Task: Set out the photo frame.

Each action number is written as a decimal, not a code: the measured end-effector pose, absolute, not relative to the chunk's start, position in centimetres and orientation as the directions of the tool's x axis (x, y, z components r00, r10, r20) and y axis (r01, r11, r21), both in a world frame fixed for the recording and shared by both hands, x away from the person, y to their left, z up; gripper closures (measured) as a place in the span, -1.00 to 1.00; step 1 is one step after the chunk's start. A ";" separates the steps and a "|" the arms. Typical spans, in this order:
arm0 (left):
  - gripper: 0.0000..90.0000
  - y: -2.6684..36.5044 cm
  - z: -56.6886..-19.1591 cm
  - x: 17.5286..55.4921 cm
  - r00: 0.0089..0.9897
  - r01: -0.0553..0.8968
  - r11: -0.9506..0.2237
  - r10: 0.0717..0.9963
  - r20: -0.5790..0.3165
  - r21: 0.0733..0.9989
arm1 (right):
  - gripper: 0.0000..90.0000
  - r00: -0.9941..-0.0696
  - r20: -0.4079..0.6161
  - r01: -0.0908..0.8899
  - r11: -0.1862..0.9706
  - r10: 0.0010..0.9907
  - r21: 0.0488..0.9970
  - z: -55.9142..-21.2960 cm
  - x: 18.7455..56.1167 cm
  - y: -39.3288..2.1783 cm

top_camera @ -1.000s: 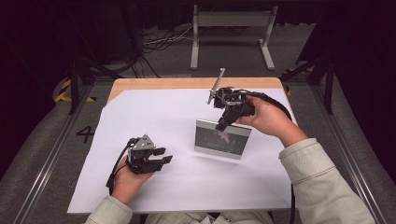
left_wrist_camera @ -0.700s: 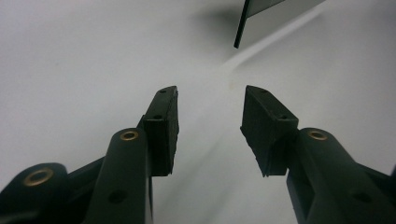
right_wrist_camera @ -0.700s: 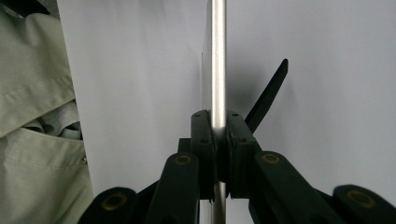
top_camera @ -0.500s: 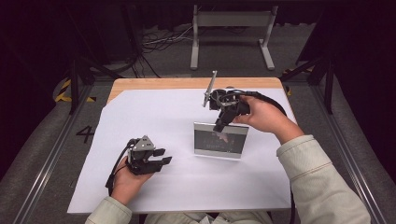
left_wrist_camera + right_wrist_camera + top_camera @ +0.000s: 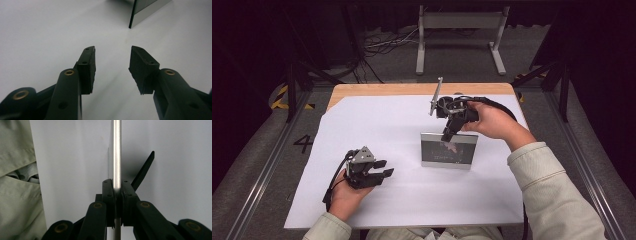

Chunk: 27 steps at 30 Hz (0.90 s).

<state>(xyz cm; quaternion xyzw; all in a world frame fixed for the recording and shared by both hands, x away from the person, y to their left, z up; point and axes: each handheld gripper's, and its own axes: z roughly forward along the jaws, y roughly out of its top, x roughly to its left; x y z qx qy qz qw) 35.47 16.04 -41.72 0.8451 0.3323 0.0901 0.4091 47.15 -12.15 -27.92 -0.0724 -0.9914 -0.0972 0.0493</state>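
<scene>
A silver picture frame (image 5: 447,149) is stood upright near the middle of the white-covered counter (image 5: 412,200). Its top edge (image 5: 116,152) is pinched between the fingers of the right gripper (image 5: 451,131), with a black back stand (image 5: 143,171) seen behind the frame. Well apart from the frame, nearer the person, the left gripper (image 5: 384,169) is rested on the counter, its fingers (image 5: 86,70) spread with nothing between them.

sleeves (image 5: 557,200): pale khaki | left claw (image 5: 112,61): black, brass rivets | plate: grey, three-cornered
</scene>
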 end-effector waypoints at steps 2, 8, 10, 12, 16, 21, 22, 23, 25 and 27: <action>0.26 16.0 -41.7 35.5 0.765 0.487 -0.446 0.632 -0.121 0.751 | 0.87 -0.985 0.113 0.149 0.970 0.129 0.191 -27.9 47.2 -12.2; 0.26 15.9 -41.8 35.6 0.767 0.479 -0.452 0.632 -0.109 0.753 | 0.84 -0.989 0.093 0.133 0.974 0.118 0.182 -28.1 47.6 -12.5; 0.26 15.9 -41.8 35.5 0.767 0.482 -0.448 0.631 -0.116 0.753 | 0.82 -0.990 0.081 0.130 0.975 0.117 0.182 -28.1 47.6 -12.5; 0.26 15.8 -41.8 35.5 0.768 0.481 -0.449 0.630 -0.114 0.753 | 0.80 -0.991 0.063 0.129 0.975 0.120 0.180 -28.1 47.6 -12.4; 0.26 15.8 -41.8 35.5 0.768 0.481 -0.449 0.631 -0.115 0.753 | 0.76 -0.993 0.026 0.116 0.977 0.113 0.179 -28.2 47.6 -12.4; 0.26 15.7 -41.8 35.5 0.762 0.492 -0.441 0.635 -0.127 0.751 | 0.69 -0.992 0.027 0.125 0.973 0.122 0.193 -28.3 47.6 -12.5; 0.26 15.8 -41.8 35.5 0.768 0.484 -0.450 0.629 -0.119 0.750 | 0.64 -0.993 0.018 0.121 0.973 0.119 0.194 -28.3 47.6 -12.6; 0.26 15.8 -41.8 35.5 0.769 0.484 -0.451 0.628 -0.118 0.750 | 0.57 -0.993 0.018 0.121 0.972 0.119 0.201 -28.3 47.6 -12.6; 0.25 15.7 -41.8 35.5 0.768 0.486 -0.447 0.629 -0.122 0.751 | 0.43 -0.992 0.023 0.127 0.968 0.125 0.216 -28.2 47.7 -12.8; 0.25 15.8 -41.7 35.5 0.767 0.484 -0.448 0.631 -0.117 0.752 | 0.33 -0.991 0.023 0.134 0.964 0.132 0.230 -28.2 47.6 -13.0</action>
